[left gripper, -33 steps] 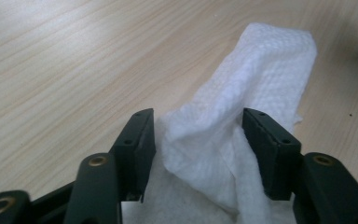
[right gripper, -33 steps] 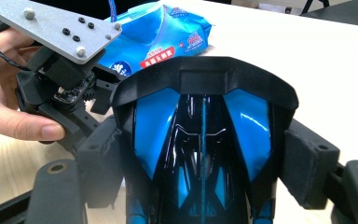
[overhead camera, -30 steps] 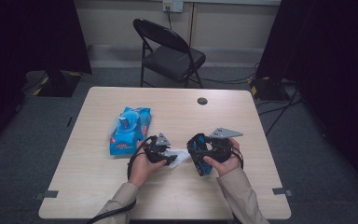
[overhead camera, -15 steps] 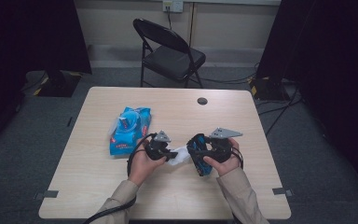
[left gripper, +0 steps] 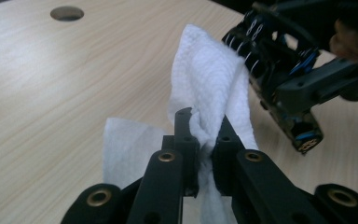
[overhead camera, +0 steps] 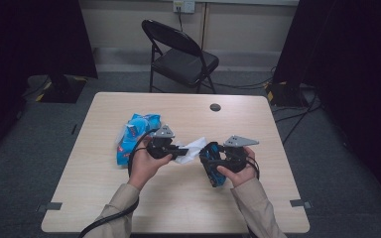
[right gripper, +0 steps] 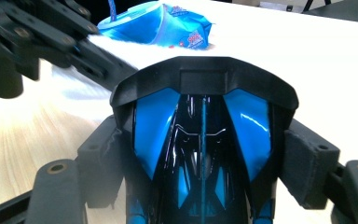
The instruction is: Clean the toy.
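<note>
While clamped on white wipe (left gripper: 205, 88), left gripper (overhead camera: 177, 148) off wooden table (overhead camera: 129, 198); right gripper (overhead camera: 217, 159) clamped on toy car (right gripper: 203, 140) mid-table, edges distant.

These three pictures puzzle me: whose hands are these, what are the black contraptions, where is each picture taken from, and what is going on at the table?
No robot here: a person sits at a wooden table and holds a hand-operated two-jaw tool in each hand. The wide picture comes from a fixed camera above, looking down. The two close-ups come from small cameras riding on each tool, looking along its black jaws.

The left tool is shut on a white paper towel; you see the sheet pinched between its jaws in the left gripper view. The right tool is clamped on a black and blue toy car, its pads pressing both sides of the body. The towel sits close against the car, so wiping it seems likely.

A blue wipes packet also lies on the table, beyond the left hand.
</note>
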The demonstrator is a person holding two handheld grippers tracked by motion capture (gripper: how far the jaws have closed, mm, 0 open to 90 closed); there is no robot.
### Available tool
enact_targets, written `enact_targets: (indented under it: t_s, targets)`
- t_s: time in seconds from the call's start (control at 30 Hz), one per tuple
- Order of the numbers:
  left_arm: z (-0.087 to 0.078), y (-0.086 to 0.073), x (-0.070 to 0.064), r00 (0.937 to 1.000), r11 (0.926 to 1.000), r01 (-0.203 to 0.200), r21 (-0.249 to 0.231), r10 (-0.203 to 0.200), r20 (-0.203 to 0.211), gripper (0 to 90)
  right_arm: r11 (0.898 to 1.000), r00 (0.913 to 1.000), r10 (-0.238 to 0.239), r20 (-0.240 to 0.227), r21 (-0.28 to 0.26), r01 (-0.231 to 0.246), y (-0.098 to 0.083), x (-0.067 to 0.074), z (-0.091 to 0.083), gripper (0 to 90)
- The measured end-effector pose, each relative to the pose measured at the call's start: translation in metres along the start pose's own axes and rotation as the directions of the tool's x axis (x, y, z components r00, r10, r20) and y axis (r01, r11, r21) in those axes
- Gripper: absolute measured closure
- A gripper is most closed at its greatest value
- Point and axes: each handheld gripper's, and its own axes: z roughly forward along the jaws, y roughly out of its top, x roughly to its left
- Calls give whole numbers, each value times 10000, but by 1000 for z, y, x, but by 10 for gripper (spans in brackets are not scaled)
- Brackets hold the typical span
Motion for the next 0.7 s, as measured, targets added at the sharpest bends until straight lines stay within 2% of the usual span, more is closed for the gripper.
enact_targets:
  t_s: [0.27, 0.7]
  targets:
    - [-6, 9, -1, 9988, 9983, 96, -571, -69, 480, 843, 10000, 10000, 37, 36, -16, -36, -1, -2, -1, 258]
    - [13, 12, -10, 9944, 9985, -10, -547, 68, 1054, 843, 10000, 9999, 4, -114, -26, -4, 0, 1, 1, 258]
